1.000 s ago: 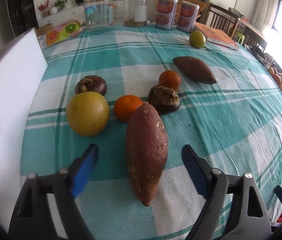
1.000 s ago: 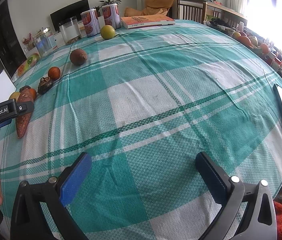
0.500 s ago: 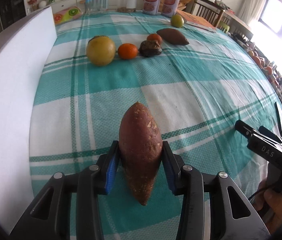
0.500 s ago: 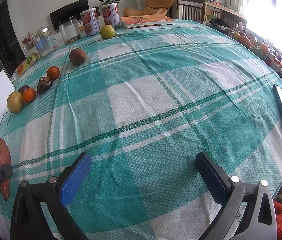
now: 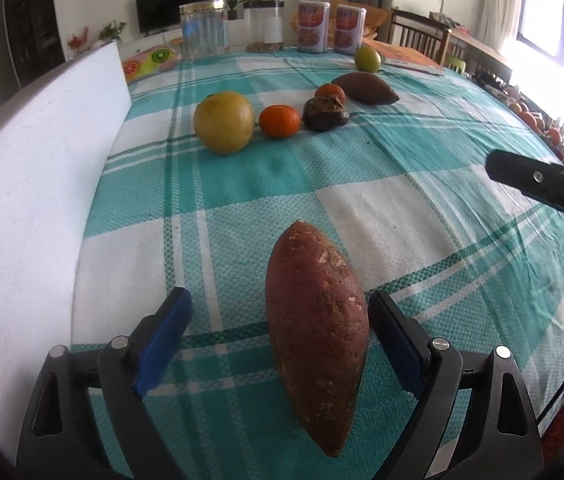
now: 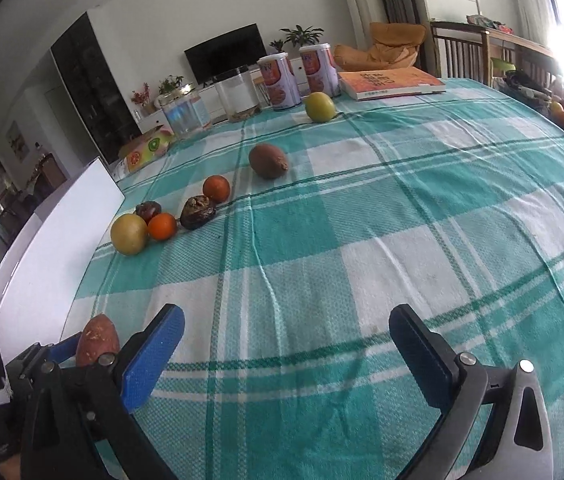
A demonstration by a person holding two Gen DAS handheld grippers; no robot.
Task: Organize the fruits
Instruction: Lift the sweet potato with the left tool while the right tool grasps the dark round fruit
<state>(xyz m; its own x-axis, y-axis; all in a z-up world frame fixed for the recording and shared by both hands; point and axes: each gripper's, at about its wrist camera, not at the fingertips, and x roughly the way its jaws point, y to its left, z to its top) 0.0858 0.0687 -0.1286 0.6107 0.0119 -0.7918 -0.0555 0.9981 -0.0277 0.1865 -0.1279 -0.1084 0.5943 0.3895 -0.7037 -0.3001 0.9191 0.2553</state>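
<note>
Step in hand looks like release of the sweet potato at near end of the table. Do it well: let jaws clear both sides fully, then pull L gripper straight back/up so pads don't nudge the potato, which could roll on the checked cloth.

L gripper: jaws opening, wide now. Potato lies lengthwise btwn them, resting on cloth. Blue L pad well apart from it; R pad just beside its flank, contact unclear, no squeeze visible. So released, not gripped.

R gripper: jaws spread wide, easing in slightly, nothing btwn them, only cloth underneath.

Ahead of L gripper, well apart: yellow fruit, orange, dark fruit. White board to its left.
</note>
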